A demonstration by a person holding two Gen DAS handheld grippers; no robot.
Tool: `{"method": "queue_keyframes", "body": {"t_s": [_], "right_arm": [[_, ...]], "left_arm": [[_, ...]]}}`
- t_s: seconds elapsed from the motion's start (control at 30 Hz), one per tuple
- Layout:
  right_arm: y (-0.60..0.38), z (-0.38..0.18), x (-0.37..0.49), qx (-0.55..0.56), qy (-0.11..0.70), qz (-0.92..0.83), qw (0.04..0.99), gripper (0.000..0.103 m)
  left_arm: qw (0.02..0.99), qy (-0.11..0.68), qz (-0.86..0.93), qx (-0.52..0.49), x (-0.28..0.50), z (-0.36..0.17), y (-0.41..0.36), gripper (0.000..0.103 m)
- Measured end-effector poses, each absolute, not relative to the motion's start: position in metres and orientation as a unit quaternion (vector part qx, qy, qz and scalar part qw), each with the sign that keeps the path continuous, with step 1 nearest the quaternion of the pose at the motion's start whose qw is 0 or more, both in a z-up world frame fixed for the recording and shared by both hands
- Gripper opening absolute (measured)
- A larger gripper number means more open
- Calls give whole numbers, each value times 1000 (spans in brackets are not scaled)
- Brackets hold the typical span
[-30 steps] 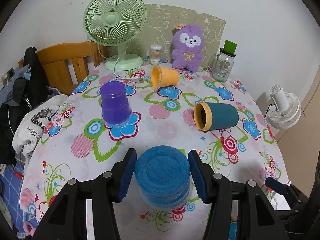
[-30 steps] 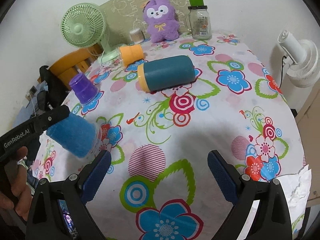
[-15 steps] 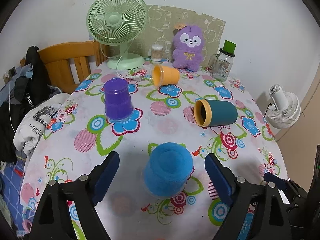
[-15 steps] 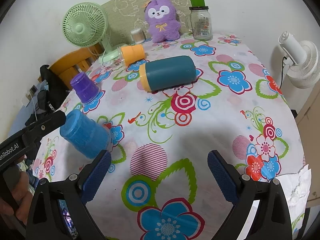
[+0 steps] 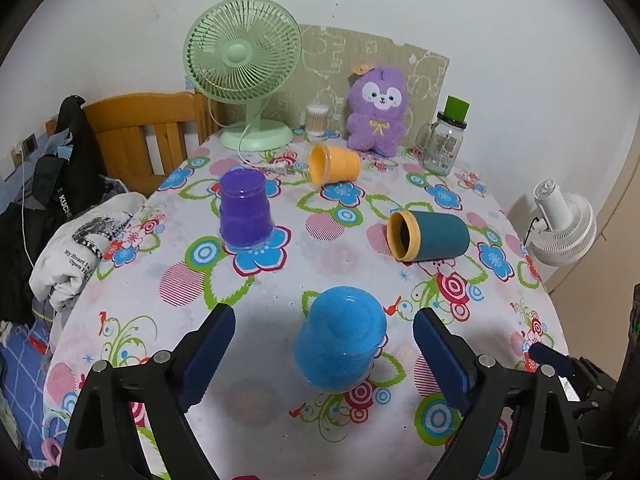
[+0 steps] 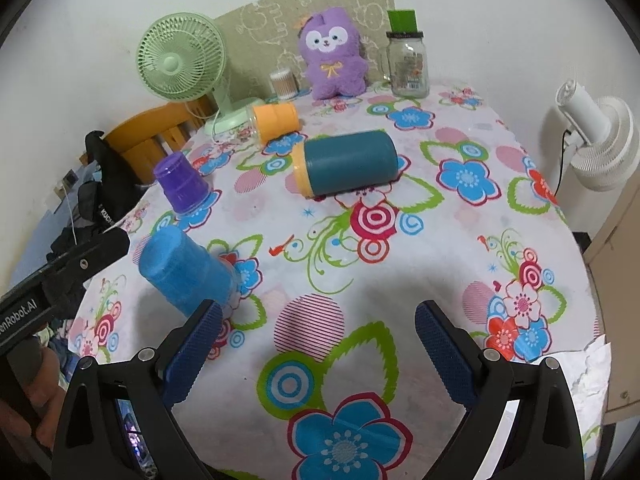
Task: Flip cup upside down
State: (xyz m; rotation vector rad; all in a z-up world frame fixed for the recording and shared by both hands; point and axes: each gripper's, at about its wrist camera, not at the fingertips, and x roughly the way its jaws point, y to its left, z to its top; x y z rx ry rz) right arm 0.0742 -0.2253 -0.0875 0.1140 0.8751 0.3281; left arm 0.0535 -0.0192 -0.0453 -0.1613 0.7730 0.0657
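A blue cup (image 5: 340, 340) stands upside down on the flowered tablecloth (image 5: 344, 256); it also shows in the right wrist view (image 6: 186, 272). My left gripper (image 5: 322, 354) is open, its pads wide apart on either side of the cup and clear of it. A purple cup (image 5: 245, 208) stands upside down further back. A teal cup with a yellow rim (image 5: 428, 236) and an orange cup (image 5: 332, 164) lie on their sides. My right gripper (image 6: 318, 350) is open and empty over the cloth's near edge.
A green desk fan (image 5: 244, 68), a purple plush toy (image 5: 378, 112), a swab jar (image 5: 316, 120) and a glass jar with a green lid (image 5: 444, 140) stand along the back. A wooden chair (image 5: 140, 132) with clothes is at left, a white fan (image 5: 560, 224) at right.
My left gripper opened and let go of the blue cup, then drew back. The cup now stands on the cloth on its own. My right gripper has not moved.
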Motion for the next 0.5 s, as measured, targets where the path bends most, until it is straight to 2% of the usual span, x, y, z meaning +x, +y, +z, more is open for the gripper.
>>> {"method": "queue_keyframes", "body": {"t_s": [0.37,0.5], "right_arm": [[-218,-42,57,36,361,139,922,99],[-213,-24,47,24,328,129,936,103]], "left_arm": [[936,340,38,-84,38,-29,-7,94],[942,323,42,-86,31,-22,-2,96]]}}
